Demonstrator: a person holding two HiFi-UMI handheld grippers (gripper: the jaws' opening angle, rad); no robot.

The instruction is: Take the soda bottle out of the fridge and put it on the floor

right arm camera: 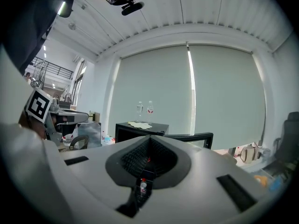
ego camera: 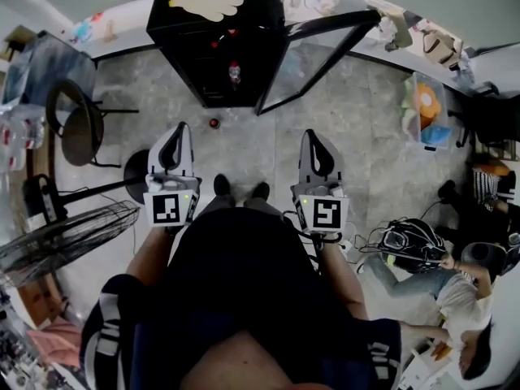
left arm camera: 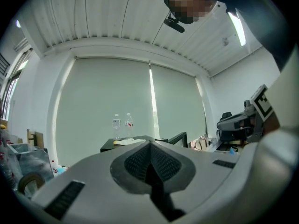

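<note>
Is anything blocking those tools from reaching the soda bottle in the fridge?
Nothing visible does. The fridge door stands open and the soda bottle shows inside. Only a small red-topped thing stands on the floor just before the fridge.

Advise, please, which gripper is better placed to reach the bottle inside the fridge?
Probably the left gripper: the bottle sits nearer its side, while the open door stands before the right gripper.

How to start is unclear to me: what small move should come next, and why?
Probably carry the right hand-held gripper toward the bottle in the fridge: the door already stands open, and it and the left hand-held gripper are shut, empty and well short.
</note>
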